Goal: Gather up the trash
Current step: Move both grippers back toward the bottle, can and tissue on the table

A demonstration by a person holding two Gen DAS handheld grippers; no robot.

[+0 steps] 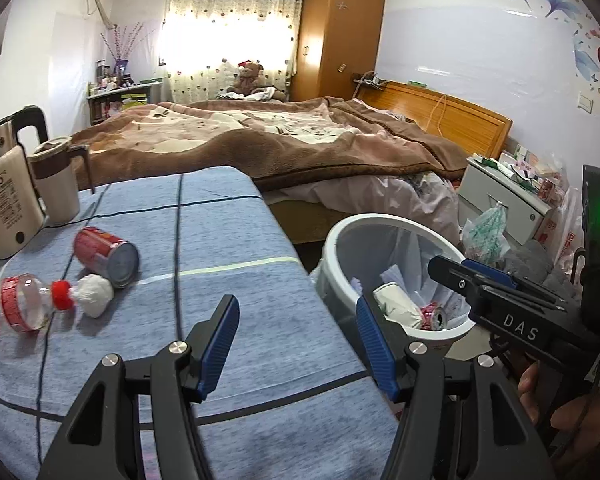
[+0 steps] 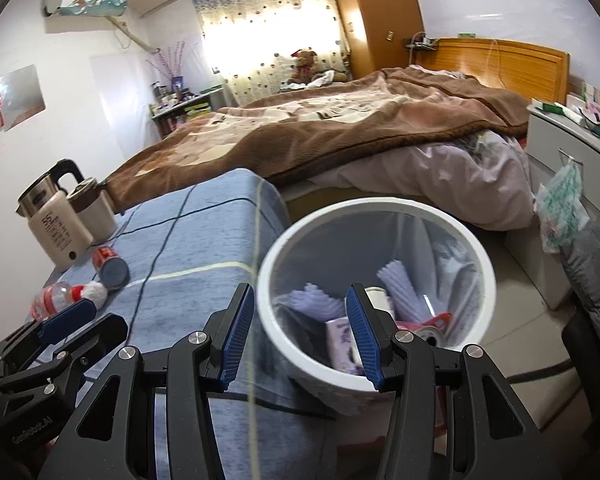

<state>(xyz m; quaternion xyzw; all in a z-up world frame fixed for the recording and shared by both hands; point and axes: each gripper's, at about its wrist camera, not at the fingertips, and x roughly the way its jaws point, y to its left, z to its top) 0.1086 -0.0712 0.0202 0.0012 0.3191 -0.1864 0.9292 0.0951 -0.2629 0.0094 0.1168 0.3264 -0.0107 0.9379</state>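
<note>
Open left gripper (image 1: 298,344) over table (image 1: 260,360); kettle (image 1: 4,200) behind red can (image 1: 106,256).

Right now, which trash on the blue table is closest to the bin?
The red can, lying on its side. The white paper ball and clear bottle lie farther from the white bin.

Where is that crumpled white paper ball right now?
The crumpled white paper ball lies on the blue cloth-covered table, left in the left wrist view, touching the clear plastic bottle's red cap, just in front of the tipped red can.
</note>
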